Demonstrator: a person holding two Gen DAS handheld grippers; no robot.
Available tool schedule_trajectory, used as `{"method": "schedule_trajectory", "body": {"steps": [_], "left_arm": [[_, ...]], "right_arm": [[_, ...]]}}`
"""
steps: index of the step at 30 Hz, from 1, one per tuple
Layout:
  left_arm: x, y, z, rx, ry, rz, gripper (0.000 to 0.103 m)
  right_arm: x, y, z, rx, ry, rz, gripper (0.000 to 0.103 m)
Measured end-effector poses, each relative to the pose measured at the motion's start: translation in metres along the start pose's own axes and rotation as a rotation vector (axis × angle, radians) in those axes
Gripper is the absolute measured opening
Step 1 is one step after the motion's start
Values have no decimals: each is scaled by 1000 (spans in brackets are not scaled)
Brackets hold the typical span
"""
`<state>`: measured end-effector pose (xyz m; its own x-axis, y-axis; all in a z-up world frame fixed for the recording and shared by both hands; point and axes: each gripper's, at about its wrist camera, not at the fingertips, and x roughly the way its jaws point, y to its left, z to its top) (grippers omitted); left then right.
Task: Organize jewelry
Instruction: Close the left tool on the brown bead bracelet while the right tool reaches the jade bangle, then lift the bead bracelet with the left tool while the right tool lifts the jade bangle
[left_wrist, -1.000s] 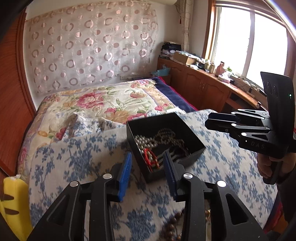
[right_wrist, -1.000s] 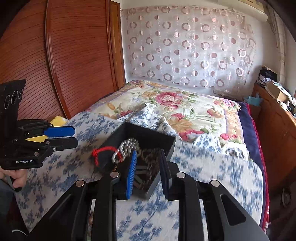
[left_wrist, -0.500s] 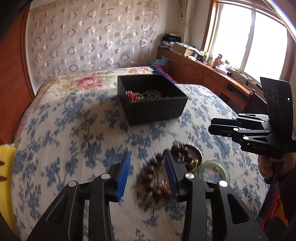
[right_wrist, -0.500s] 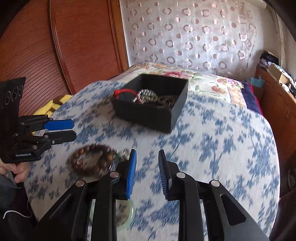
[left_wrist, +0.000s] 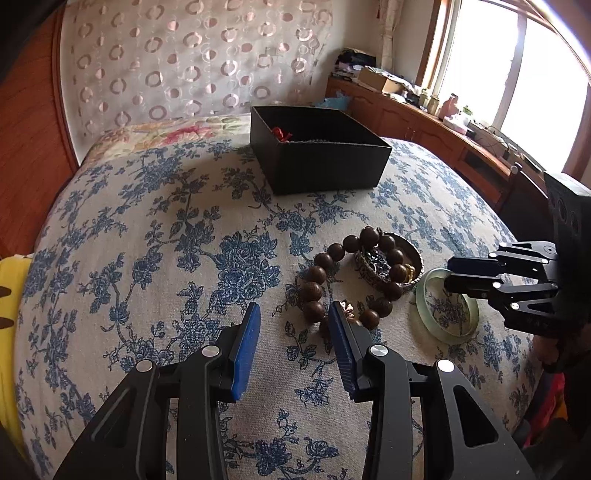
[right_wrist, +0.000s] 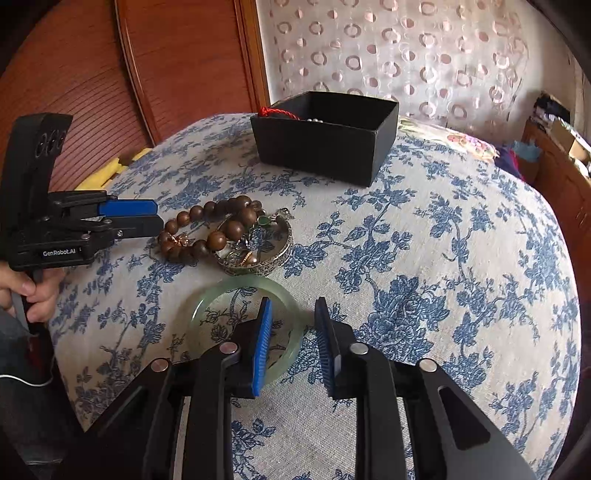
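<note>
A black open box (left_wrist: 317, 147) (right_wrist: 325, 133) stands at the far side of the blue-flowered cloth, with a red cord and beads inside. Nearer lie a brown wooden bead bracelet (left_wrist: 325, 273) (right_wrist: 207, 229), a silver bangle with small pieces inside (left_wrist: 391, 258) (right_wrist: 258, 243) and a pale green jade bangle (left_wrist: 443, 306) (right_wrist: 240, 321). My left gripper (left_wrist: 293, 321) is open and empty, its right finger beside the bead bracelet. My right gripper (right_wrist: 291, 321) is open, straddling the near right rim of the jade bangle.
The blue-flowered cloth (left_wrist: 184, 236) covers a rounded surface that drops away at its edges. A wooden headboard (right_wrist: 147, 74) stands on the left, a wooden cabinet (left_wrist: 424, 129) under the window on the right. A yellow object (left_wrist: 9, 295) lies at the left edge.
Both grippers have drawn back from the box and lowered toward the loose jewelry. The right gripper now sits over the jade bangle's rim; the left is beside the bead bracelet.
</note>
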<state>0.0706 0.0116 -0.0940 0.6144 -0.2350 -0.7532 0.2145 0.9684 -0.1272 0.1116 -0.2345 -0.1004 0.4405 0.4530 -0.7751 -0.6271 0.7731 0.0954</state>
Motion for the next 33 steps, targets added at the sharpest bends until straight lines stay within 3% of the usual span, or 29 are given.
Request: {"method": "schedule_trajectory", "body": {"steps": [3, 9, 16, 23, 24, 25, 26, 33], "left_arm": [[2, 2, 3, -20, -1, -13, 36], [12, -5, 22, 16, 5, -14, 36], [31, -11, 33, 51, 52, -17, 36], [34, -13, 30, 66, 57, -5, 36], [34, -13, 30, 68, 56, -2, 34], [34, -14, 29, 74, 55, 1, 17], [34, -15, 29, 82, 60, -4, 14], [-3, -18, 36, 46, -45, -32, 12]], "right_arm": [[0, -2, -1, 1, -4, -34, 9], [-1, 2, -4, -14, -10, -86, 9], [-3, -7, -5, 29, -15, -35, 9], [-2, -7, -4, 26, -14, -39, 9], [-2, -7, -4, 25, -14, -40, 9], [-2, -6, -4, 24, -14, -41, 9], [-2, -6, -4, 24, -14, -41, 9], [-2, -5, -4, 19, -14, -47, 10]]}}
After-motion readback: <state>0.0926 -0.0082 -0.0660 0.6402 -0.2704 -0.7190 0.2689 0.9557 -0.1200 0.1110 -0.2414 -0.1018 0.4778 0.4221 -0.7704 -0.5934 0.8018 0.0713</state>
